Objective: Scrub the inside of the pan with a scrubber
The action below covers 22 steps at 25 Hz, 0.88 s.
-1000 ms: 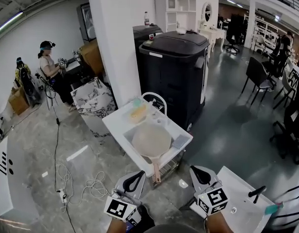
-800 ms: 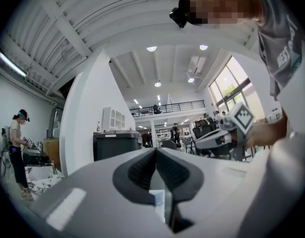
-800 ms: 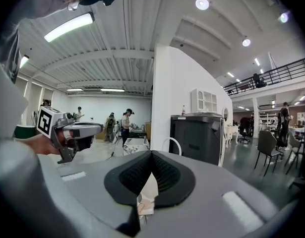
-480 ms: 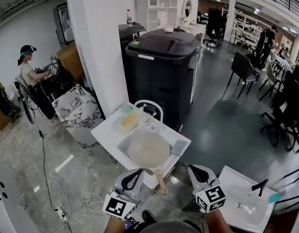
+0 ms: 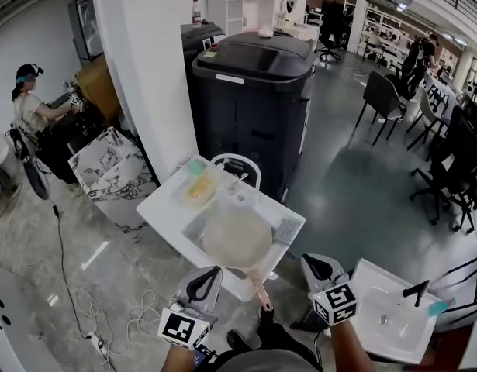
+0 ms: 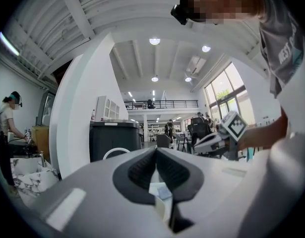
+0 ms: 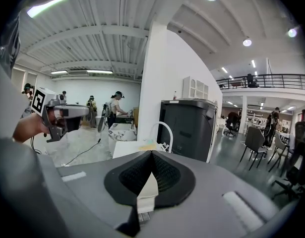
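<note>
Head view: pan (image 5: 238, 237) ahead of left hand-held gripper (image 5: 211, 276), right hand-held gripper (image 5: 310, 262); both closed.

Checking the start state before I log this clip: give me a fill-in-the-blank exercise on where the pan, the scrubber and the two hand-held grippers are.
1. The pan lies in the sink, its handle pointing ___ the person.
2. The yellow scrubber lies on the sink's counter, held by ___ gripper.
3. The left hand-held gripper and the right hand-held gripper both have their jaws ___.

Missing words: toward; neither; shut
</note>
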Available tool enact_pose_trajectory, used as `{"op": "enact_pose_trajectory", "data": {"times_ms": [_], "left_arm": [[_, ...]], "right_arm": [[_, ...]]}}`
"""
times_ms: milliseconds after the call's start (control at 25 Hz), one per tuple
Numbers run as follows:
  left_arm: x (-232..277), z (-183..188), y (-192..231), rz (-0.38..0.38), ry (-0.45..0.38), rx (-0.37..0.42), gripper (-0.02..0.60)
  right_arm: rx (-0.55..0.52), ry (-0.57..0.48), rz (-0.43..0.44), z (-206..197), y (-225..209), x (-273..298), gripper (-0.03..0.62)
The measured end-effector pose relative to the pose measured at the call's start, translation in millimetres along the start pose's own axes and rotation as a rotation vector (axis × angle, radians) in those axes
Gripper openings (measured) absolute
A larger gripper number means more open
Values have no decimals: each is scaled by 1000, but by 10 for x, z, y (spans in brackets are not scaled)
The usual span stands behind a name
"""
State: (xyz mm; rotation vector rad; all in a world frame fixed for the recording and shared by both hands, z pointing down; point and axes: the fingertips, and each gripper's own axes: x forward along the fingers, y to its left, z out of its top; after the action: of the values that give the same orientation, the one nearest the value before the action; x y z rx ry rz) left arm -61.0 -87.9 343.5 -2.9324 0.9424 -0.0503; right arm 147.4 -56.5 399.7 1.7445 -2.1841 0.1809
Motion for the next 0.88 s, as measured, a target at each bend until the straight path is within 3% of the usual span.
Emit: {"op": "enact_pose_trajectory", "data": {"times_ms": [440,880], "left_arm": [[226,-457,585,94,92,-33,2],[513,-1170,938,156,219,-114,2]], "right_arm": [[-37,202,71,-862,-387,1189,25],[-151,493,165,-2192,-715,2230,86]]}}
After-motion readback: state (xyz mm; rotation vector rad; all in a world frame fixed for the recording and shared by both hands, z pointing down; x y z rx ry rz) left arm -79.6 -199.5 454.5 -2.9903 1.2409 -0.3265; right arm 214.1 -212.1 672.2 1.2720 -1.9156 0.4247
